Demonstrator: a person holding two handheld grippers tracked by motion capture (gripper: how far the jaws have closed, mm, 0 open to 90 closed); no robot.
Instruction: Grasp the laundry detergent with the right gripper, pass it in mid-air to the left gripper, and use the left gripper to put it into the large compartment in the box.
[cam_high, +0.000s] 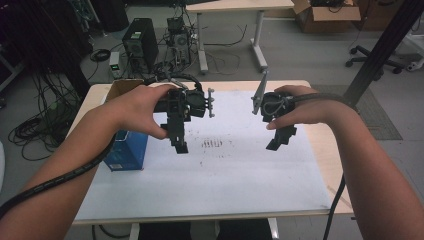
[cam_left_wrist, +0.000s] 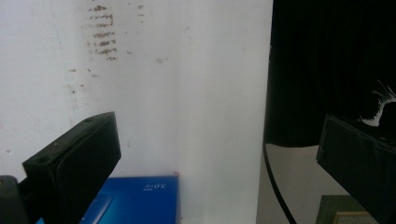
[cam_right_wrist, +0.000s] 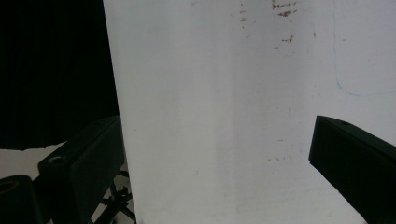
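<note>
A person holds two black grippers above a white sheet that covers a light wooden table, both tools pointing down and neither carrying anything. The left gripper hangs just right of a blue box, the nearest object to either tool, which stands at about nine o'clock on the sheet's left edge. In the left gripper view the box lies at six o'clock between the spread jaws, its top a plain deep blue with small pale print. The right gripper hovers at about three o'clock from the left one, well apart from the box, and its own view shows its jaws set wide over bare sheet. A patch of brown smudges marks the sheet between the two tools. Judged from this, the work has barely begun: the box is untouched and upright, nothing is gripped, and the reach, the grasp and any move of the box all remain.
</note>
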